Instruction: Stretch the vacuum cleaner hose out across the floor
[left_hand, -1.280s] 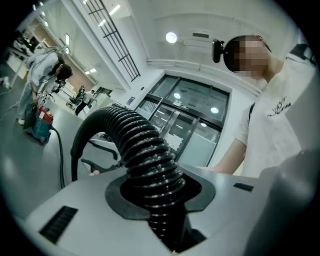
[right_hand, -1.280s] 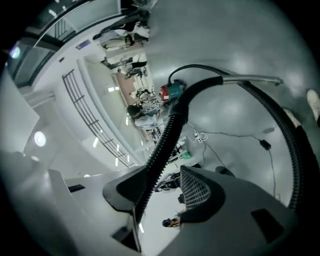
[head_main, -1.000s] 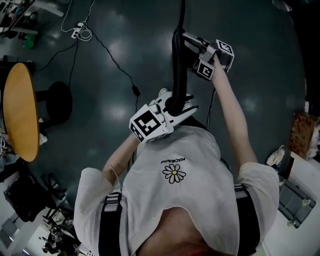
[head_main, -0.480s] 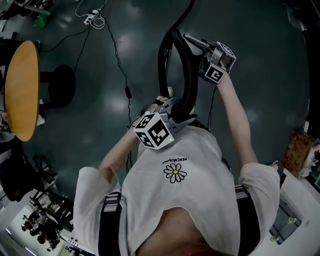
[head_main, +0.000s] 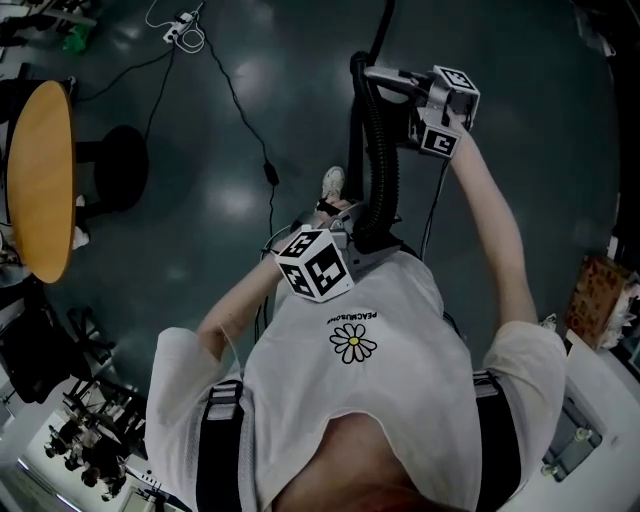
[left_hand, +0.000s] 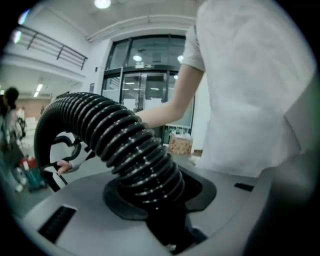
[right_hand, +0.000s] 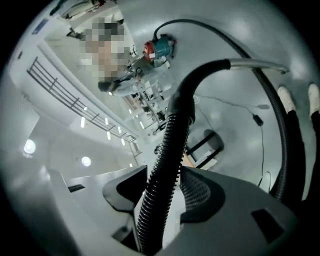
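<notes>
Obs: left tool (head_main: 362, 238) clamps the hose (head_main: 378, 170) near the chest; right tool (head_main: 380, 80) clamps it farther out, arm extended. Spaced grips probably serve to draw that span straight.

Round wooden table (head_main: 40, 180) at left edge of the dark floor (head_main: 520, 90). A black round item (head_main: 120, 188), stool or base undetermined, just beside the table. Black cable (head_main: 268, 173) lies across the floor, its far end near a white power strip (head_main: 183, 36). Cardboard box (head_main: 592, 290) at right. Glass doors (left_hand: 145, 90) and a balcony railing (left_hand: 55, 47) noted beyond.
</notes>
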